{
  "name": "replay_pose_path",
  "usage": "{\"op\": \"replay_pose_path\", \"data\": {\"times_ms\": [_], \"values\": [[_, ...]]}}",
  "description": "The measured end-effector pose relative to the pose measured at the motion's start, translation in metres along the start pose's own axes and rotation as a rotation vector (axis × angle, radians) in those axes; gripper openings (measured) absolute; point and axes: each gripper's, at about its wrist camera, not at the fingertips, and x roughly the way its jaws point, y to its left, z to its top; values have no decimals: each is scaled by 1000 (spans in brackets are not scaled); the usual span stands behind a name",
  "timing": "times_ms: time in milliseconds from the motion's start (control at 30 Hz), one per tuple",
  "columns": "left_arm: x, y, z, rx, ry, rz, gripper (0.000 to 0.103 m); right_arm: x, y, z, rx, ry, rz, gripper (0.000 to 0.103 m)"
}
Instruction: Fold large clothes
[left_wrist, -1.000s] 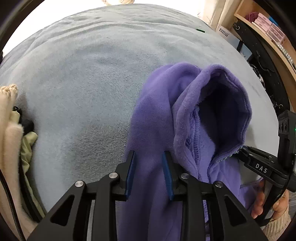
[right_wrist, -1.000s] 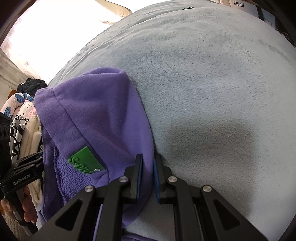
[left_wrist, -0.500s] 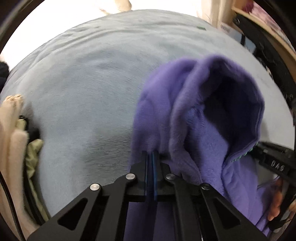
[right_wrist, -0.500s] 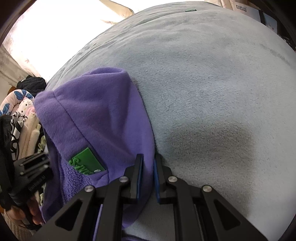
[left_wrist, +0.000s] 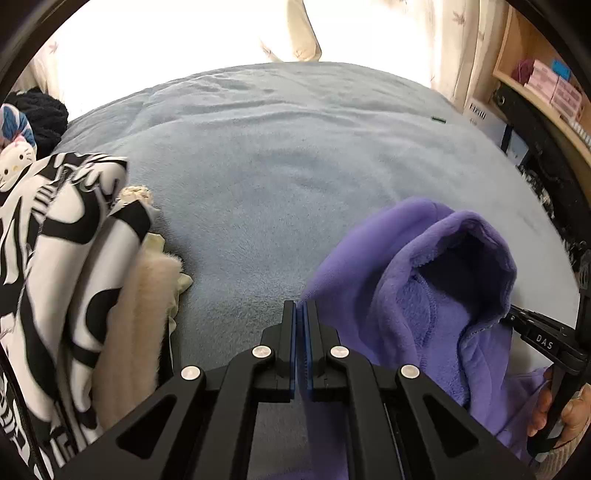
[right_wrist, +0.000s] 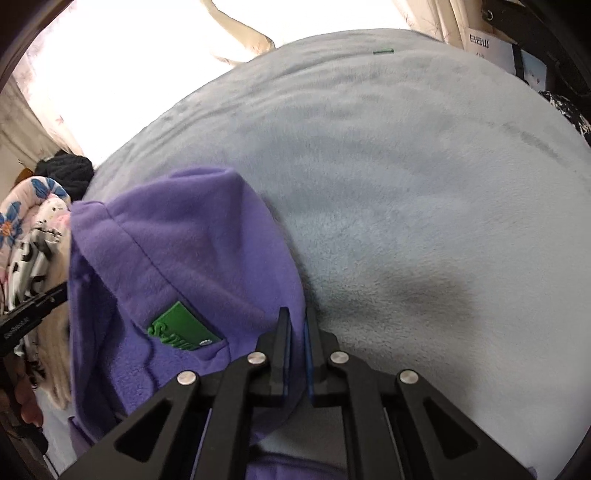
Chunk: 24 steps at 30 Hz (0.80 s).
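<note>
A purple fleece jacket hangs lifted above a grey-blue blanket. My left gripper is shut on the jacket's left edge. My right gripper is shut on the jacket's right edge, beside a green label on the purple fleece. The right gripper also shows at the right of the left wrist view, and the left gripper shows at the left of the right wrist view. The jacket's lower part is hidden below both views.
A pile of clothes lies at the left, with a black-and-white garment and a cream fluffy one. A black knit item sits behind it. Wooden shelves with boxes stand at the right. The blanket spreads ahead.
My left gripper closed on the jacket's left edge and lifted it, swinging left so the clothes pile came into view. My right gripper kept its hold and rose a little.
</note>
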Motion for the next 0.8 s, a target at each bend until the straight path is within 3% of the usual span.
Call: {"op": "replay_pose_path", "data": {"times_ms": [167, 267, 400, 467, 567, 633, 733, 800], "values": [[-35, 10, -12, -33, -71, -45, 1, -46, 5, -3, -42, -78, 55, 5], [-75, 12, -34, -23, -146, -89, 1, -87, 20, -21, -150, -172, 50, 5], [-125, 22, -84, -12, -216, -145, 1, -144, 42, -70, -318, -297, 39, 5], [-143, 28, -115, -13, -228, -187, 2, -163, 53, -106, -417, -333, -9, 5], [-155, 30, -164, 17, -196, -161, 3, -178, 61, -154, -509, -316, -101, 6], [-153, 33, -193, 13, -114, -149, 3, -183, 60, -179, -531, -259, -147, 9], [-154, 41, -231, -34, 2, -149, 3, -190, 49, -198, -479, -154, -162, 10], [-163, 45, -247, -54, 36, -168, 3, -196, 41, -202, -414, -98, -159, 10]]}}
